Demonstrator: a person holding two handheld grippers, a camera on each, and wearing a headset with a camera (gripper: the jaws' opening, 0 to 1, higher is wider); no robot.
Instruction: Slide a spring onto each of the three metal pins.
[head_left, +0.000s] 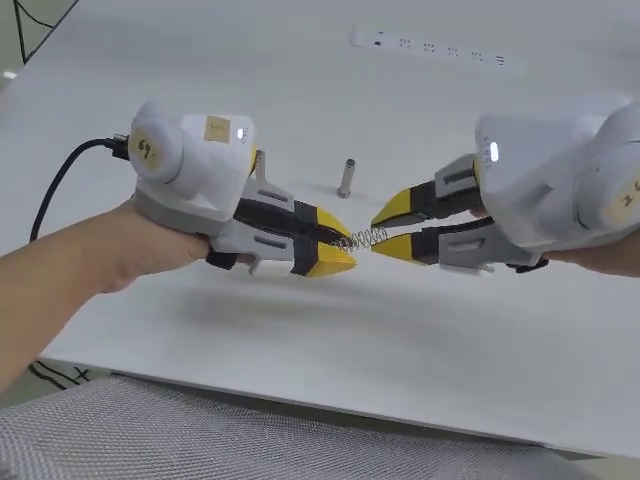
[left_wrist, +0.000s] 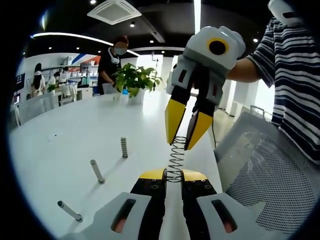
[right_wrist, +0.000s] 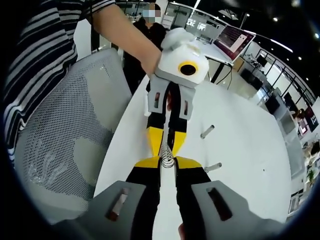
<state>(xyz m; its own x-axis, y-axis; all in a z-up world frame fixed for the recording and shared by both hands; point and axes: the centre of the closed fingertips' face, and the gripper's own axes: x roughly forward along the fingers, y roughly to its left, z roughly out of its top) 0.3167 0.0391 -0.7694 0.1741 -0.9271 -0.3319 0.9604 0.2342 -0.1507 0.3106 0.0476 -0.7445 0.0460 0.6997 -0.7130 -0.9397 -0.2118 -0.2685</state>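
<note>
Left gripper (head_left: 347, 248) is clamped tight on 1 end of the spring (head_left: 363, 238). Right gripper (head_left: 374, 234) has its jaws apart around the other end, above the table (head_left: 300, 330).

The left tool (head_left: 345, 250) and the right tool (head_left: 378, 235) both have white housings, grey and black arms, and yellow tips. The spring (head_left: 365, 238) is silvery metal and the pin (head_left: 346, 178) is dull grey. The counter (head_left: 300, 340) is plain white, as is the power strip (head_left: 440, 48). The cable (head_left: 55, 190) is black. The mesh chair (head_left: 200, 430) is grey. The sleeve (left_wrist: 295, 75) has dark and white stripes.
</note>
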